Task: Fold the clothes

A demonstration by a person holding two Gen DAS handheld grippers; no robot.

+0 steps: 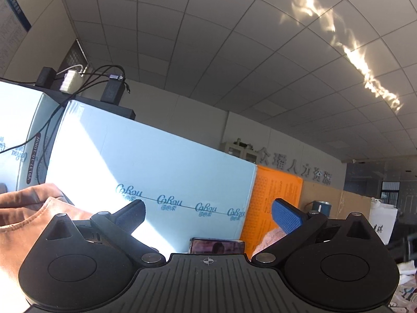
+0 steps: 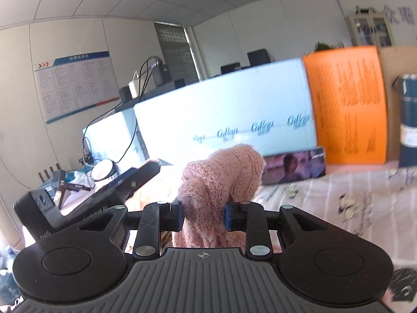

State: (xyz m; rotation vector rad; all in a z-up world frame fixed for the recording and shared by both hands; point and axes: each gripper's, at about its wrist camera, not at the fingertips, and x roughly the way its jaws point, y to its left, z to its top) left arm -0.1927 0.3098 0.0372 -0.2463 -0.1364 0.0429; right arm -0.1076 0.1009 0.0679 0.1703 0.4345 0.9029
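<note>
right tool [image 2: 202,215]: jaws drawn in tight on a bunched pink knit [image 2: 221,174]. the knit rises ahead of the pads in a rounded hump and drops below them out of view, so its long axis runs roughly up-down through the grip. it is lifted, not lying flat; how much hangs under the tool is hidden by the tool body.

left tool [image 1: 208,215]: jaws wide apart, nothing between them. it points up and outward at the pale blue board [image 1: 156,161] and ceiling, so it sees almost no worktop. a sliver of the pink knit [image 1: 269,237] shows low, just inside its right finger [image 1: 286,216], so the knit lies to the right of and below this tool. a tan garment [image 1: 28,216] sits at its lower left, partly cut off by the frame and the tool body; cannot tell if it is folded.

key relation: the knit is in the right tool only, and the left is empty and close beside it, as its black body [image 2: 88,195] shows at the left of the right view. judgement: early in the fold; the left would need to swing down and right to take a free edge so the piece can be spread.

patterned cloth on the worktop [image 2: 338,190] lies to the right. phone [image 2: 294,165] is propped against the board behind the knit; orange board [image 2: 346,104] beyond. right view is motion-blurred; knit edges, hem and sleeves are not distinguishable.
</note>
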